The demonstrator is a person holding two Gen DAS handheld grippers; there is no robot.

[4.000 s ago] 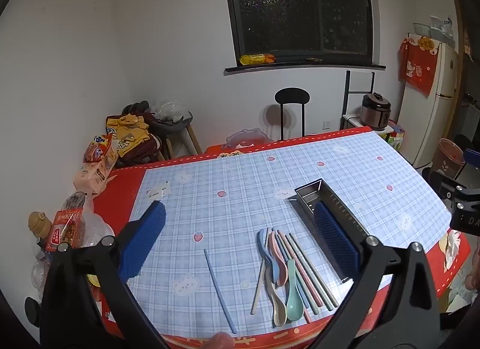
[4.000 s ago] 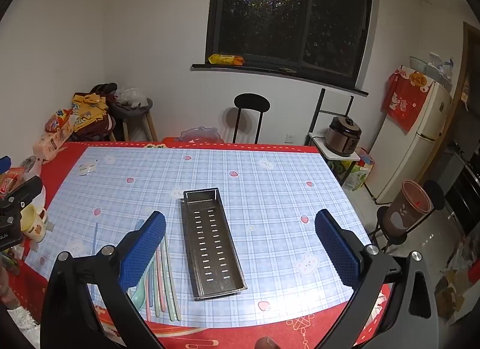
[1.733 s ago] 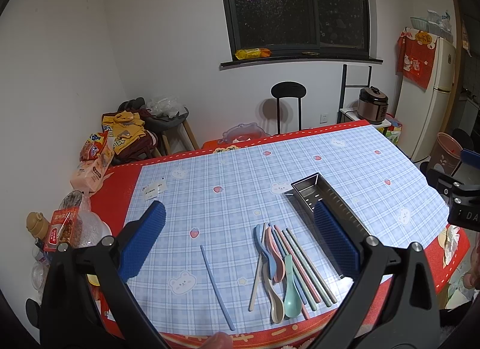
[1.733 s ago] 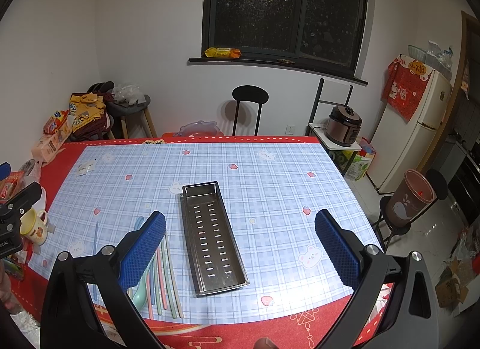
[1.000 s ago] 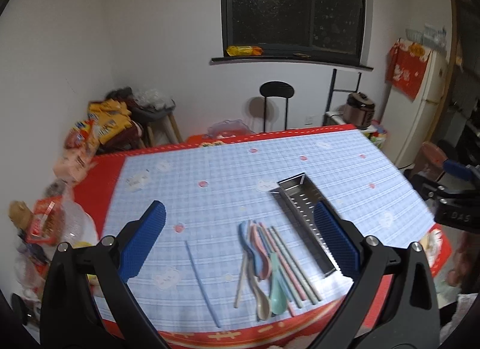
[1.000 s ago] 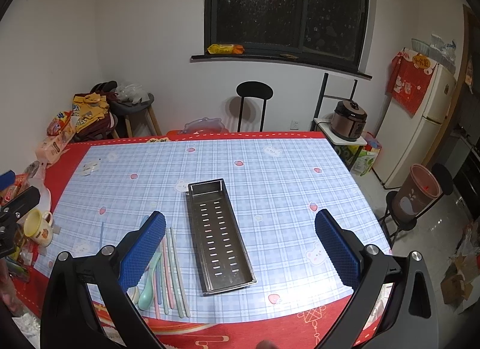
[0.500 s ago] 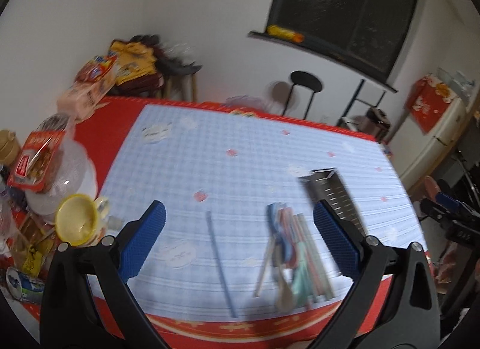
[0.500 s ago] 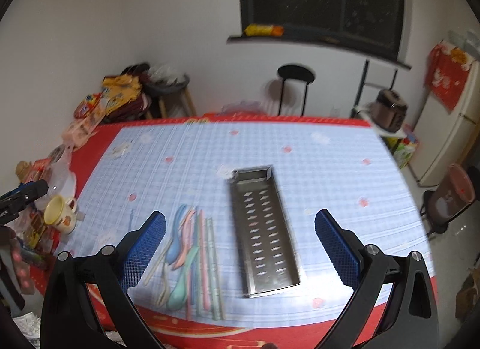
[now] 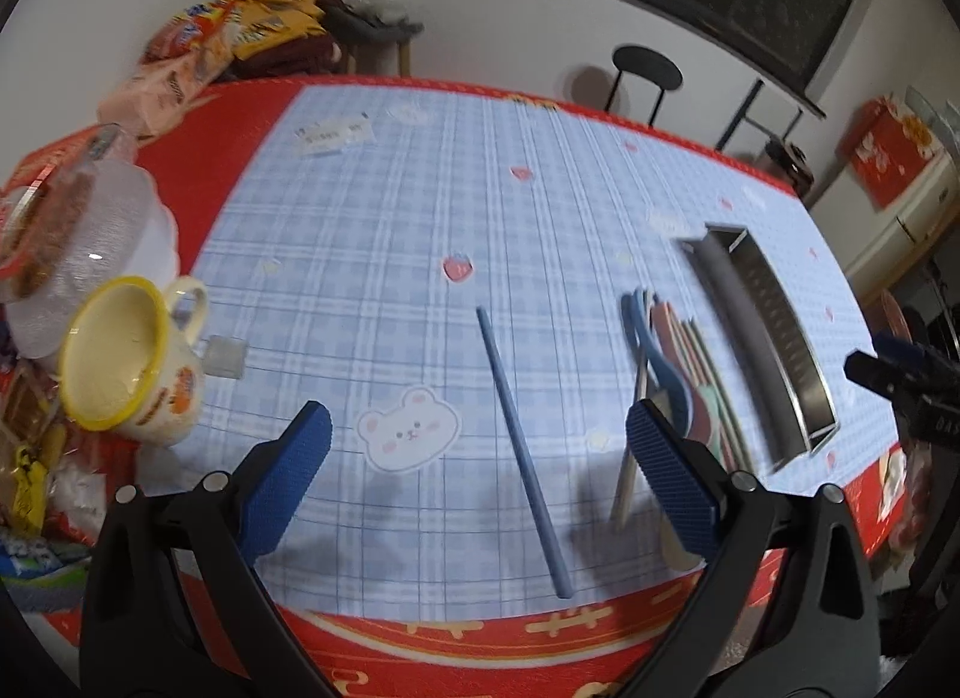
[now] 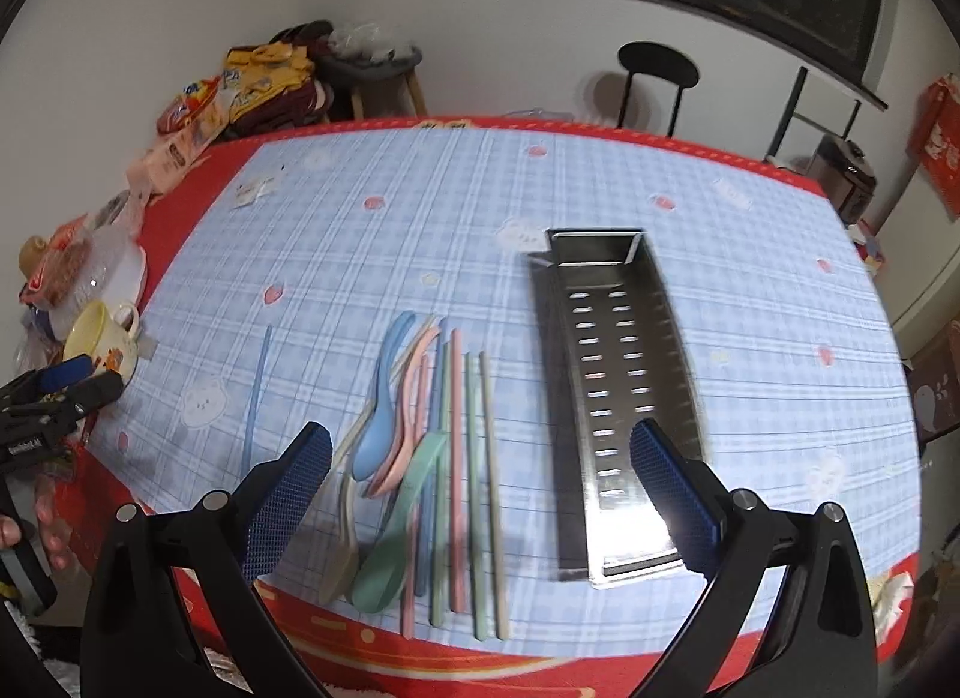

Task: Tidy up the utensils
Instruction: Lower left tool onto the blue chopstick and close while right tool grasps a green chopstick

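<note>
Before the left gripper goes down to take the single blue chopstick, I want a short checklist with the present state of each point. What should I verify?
1. Left gripper jaws open wide enough: ok.
2. Left gripper empty: ok.
3. Blue chopstick lies between the jaws' line of approach: ok.
4. Blue chopstick lies alone, apart from the pile of spoons and chopsticks: ok.
5. Metal tray empty and ready to receive utensils: ok.
6. Right gripper open and holding nothing: ok.
</note>
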